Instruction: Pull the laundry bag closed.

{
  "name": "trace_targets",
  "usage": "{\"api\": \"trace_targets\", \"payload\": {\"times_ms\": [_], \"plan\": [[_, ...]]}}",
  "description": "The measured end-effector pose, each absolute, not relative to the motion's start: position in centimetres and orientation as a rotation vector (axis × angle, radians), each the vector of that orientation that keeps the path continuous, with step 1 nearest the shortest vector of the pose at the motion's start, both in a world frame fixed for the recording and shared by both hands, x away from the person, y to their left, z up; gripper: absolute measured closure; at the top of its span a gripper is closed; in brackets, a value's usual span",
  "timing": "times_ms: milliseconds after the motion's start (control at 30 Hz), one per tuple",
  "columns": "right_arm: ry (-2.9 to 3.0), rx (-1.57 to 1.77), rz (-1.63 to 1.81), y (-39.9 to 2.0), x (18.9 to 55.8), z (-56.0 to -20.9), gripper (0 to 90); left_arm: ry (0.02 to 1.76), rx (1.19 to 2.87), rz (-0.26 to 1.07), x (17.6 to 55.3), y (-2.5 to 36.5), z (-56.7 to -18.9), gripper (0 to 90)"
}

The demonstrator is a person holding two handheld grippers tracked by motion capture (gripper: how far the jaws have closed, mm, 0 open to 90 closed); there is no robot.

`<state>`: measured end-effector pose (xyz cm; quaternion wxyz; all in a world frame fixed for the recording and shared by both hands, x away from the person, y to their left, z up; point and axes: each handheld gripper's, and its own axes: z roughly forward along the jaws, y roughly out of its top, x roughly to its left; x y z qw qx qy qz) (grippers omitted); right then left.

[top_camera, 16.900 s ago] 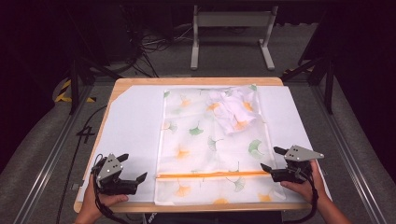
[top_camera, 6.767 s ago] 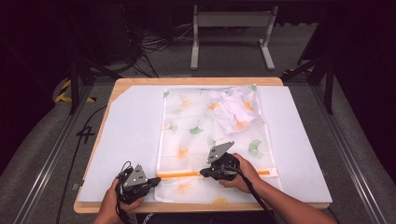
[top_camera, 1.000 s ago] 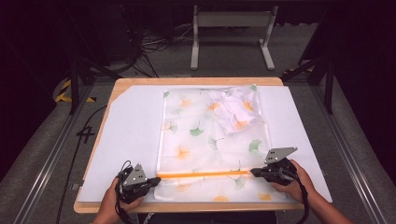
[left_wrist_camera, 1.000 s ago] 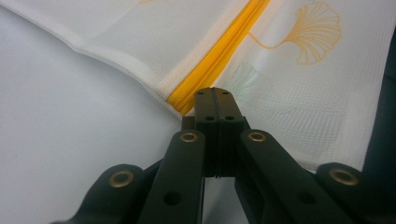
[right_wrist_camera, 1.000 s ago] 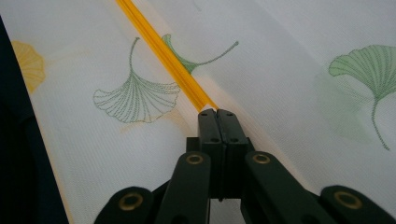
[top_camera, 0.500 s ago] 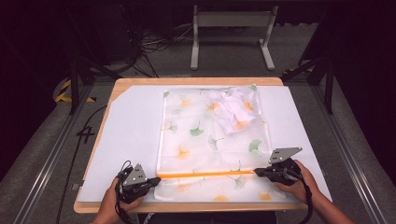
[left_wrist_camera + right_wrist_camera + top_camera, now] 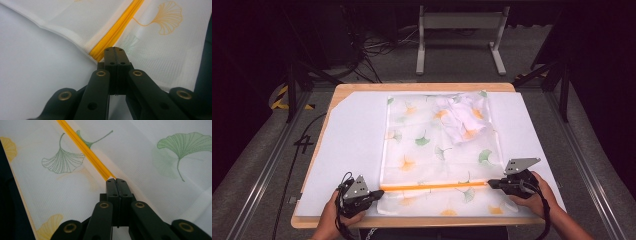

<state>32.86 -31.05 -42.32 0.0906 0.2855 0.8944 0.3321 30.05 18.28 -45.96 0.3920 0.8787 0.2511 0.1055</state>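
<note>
Right hand-held gripper (image 7: 490, 184) farther right, clamped.

white sheet (image 7: 352, 150) | wooden table (image 7: 422, 87) | metal stand (image 7: 459, 22) | floor cables (image 7: 377, 47)

The bag (image 7: 439, 150) is thin, matt woven mesh cloth with printed leaves; its orange zip (image 7: 117, 27) looks smooth and slightly glossy. The bench (image 7: 412, 87) edge is pale wood under a matt white sheet (image 7: 352, 145). Claw jaws are smooth black plastic with brass rivets.
</note>
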Motion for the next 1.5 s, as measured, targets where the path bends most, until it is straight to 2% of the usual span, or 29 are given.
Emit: {"api": "trace_targets", "payload": {"times_ms": [1500], "plan": [[2.577, 0.958, 0.972, -35.1, 32.4, -41.7, 90.0, 0.642, 2.228, 0.263, 30.1, 18.3, -46.0, 90.0]]}}
